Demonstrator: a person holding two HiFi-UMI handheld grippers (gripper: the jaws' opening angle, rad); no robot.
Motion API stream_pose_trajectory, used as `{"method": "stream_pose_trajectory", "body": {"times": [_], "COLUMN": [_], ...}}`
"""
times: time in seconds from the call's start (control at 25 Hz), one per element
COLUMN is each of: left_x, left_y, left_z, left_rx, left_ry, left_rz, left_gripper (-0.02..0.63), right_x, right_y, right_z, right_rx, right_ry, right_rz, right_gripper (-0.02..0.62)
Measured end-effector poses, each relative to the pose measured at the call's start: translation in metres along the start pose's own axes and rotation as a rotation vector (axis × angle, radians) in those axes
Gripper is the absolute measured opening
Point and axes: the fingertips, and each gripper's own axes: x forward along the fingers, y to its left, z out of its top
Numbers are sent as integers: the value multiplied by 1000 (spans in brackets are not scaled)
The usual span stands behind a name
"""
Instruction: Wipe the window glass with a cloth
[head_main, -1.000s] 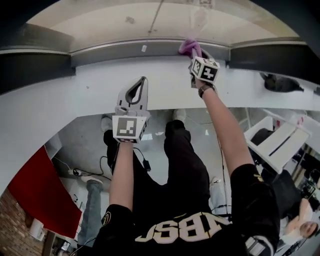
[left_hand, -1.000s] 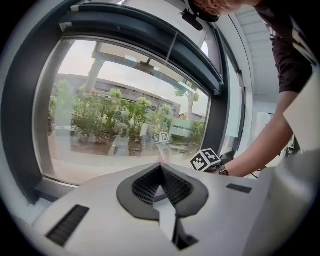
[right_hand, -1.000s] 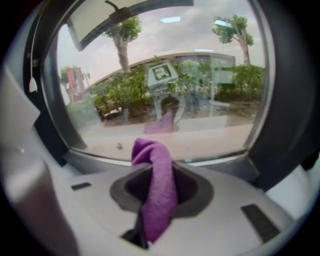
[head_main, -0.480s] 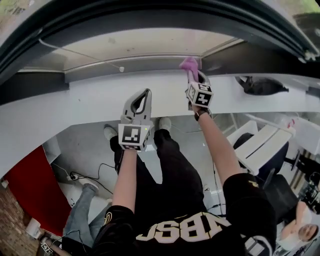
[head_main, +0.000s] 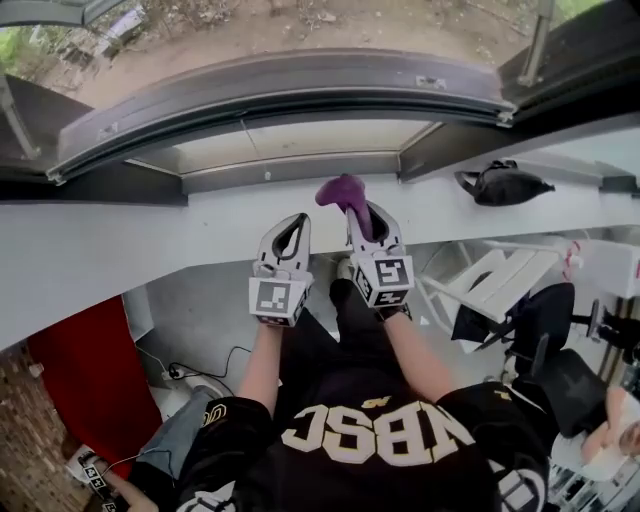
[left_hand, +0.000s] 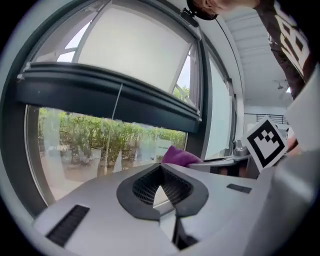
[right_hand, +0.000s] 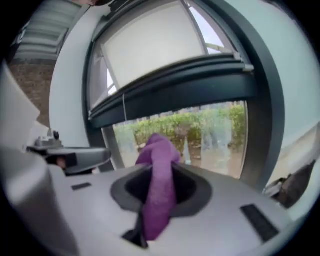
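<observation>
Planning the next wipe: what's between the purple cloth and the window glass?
Head view: only bare white sill and grey frame rail separate cloth from glass.

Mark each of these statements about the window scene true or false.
1. The right gripper has its jaws clamped on a purple cloth. True.
2. The left gripper holds a spray bottle. False: its jaws are shut on nothing.
3. A black bag lies on the white sill. True.
4. The two grippers are far apart, at opposite ends of the sill. False: they are side by side.
</observation>
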Motion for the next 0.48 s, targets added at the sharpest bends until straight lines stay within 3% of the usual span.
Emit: {"method": "stream_pose_trajectory", "body": {"times": [0.2,0.36,0.48], "left_x": [-38,-59,-70], "left_y": [20,31,36], "left_z": [80,126,146], "left_rx": [46,71,81], "left_ry": [-81,-118,-162], "left_rz": [-1,18,40], "left_gripper": [20,20,20], "right_x": [-27,-38,-44], "right_y": [42,77,89], "right_z": [89,142,168], "right_rx": [27,-27,-104], "right_ry": [-127,-193,-213], "right_rz": [-31,11,-34], "right_gripper": [87,87,87]}}
